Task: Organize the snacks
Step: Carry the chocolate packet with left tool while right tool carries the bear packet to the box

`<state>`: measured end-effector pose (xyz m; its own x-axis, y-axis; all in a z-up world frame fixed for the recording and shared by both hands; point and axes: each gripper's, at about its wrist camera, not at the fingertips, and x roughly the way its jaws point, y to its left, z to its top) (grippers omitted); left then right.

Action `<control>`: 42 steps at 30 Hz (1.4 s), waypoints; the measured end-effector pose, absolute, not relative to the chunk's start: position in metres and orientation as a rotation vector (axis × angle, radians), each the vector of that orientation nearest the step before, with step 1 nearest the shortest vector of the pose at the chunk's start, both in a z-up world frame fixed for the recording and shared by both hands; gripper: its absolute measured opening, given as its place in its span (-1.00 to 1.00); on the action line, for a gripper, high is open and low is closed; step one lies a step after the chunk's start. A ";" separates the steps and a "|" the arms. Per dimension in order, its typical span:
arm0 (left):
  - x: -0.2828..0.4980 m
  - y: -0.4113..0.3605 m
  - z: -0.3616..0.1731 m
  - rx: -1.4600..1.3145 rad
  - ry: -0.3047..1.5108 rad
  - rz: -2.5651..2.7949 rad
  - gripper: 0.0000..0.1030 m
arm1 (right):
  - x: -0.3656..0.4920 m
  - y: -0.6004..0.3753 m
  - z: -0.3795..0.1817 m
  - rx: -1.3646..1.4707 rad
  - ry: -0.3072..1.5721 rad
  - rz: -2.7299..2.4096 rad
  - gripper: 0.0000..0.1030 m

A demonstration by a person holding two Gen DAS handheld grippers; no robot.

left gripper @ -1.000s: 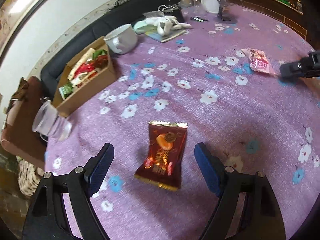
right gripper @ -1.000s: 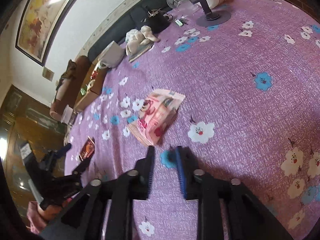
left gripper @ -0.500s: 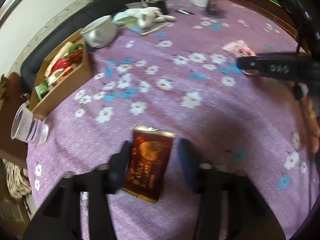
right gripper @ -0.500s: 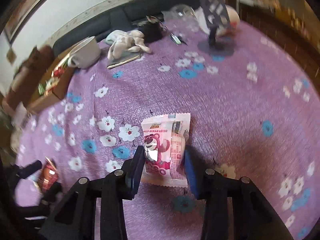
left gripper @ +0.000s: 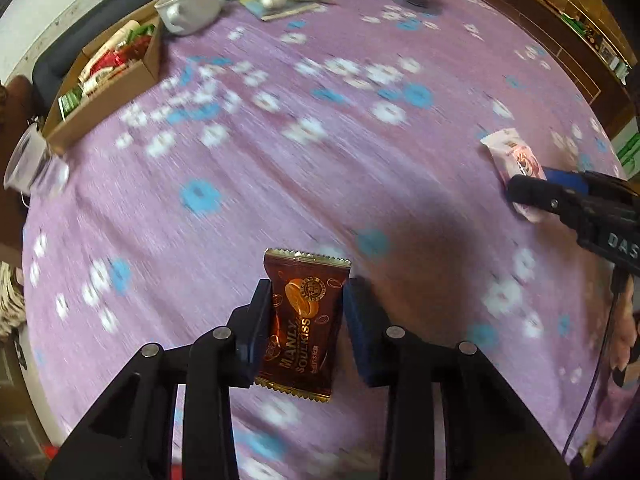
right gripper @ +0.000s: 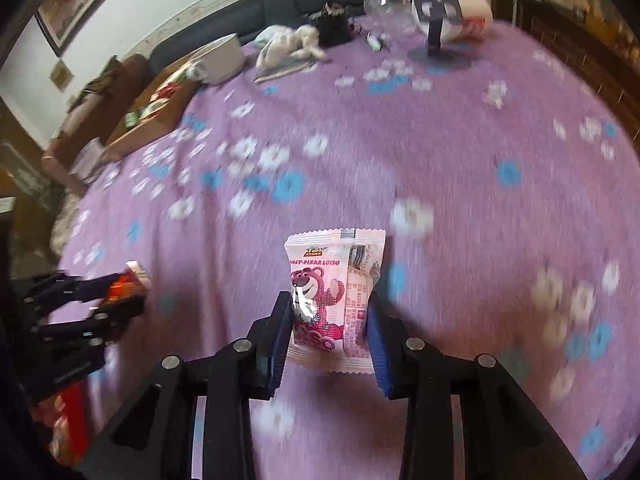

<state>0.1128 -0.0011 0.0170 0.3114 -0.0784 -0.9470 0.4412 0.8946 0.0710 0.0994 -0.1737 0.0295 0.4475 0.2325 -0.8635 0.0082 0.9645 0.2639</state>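
Our left gripper (left gripper: 306, 316) jaws are closing, pads already pressing the brown snack packet (left gripper: 302, 326). Our right gripper (right gripper: 328, 332) is clamped on the pink snack packet (right gripper: 334, 300). Both packets sit well away from the cardboard box (left gripper: 108, 88), across the purple tablecloth (left gripper: 320, 160).

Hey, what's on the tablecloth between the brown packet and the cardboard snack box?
Nothing but bare flowered tablecloth lies between the brown packet and the cardboard snack box, as the left wrist view shows.
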 end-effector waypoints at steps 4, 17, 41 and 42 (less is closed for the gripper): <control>0.069 -0.012 0.017 0.292 1.211 -0.393 -0.36 | 0.060 -0.177 0.029 0.263 1.118 0.191 -0.29; -0.039 0.000 0.019 0.042 1.126 -0.366 0.46 | -0.048 -0.169 0.028 0.125 1.017 0.223 -0.26; -0.055 0.011 0.013 0.052 0.914 -0.343 -0.39 | -0.047 -0.149 0.023 0.008 0.939 0.114 -0.27; -0.056 0.014 0.013 0.041 0.911 -0.339 -0.39 | -0.047 -0.149 0.023 0.005 0.939 0.110 -0.27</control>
<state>-0.0561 0.0140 0.0132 0.5639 -0.2705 -0.7803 0.3051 0.9462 -0.1075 -0.0470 -0.1487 0.0234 0.5851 0.0960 -0.8053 -0.0918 0.9944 0.0518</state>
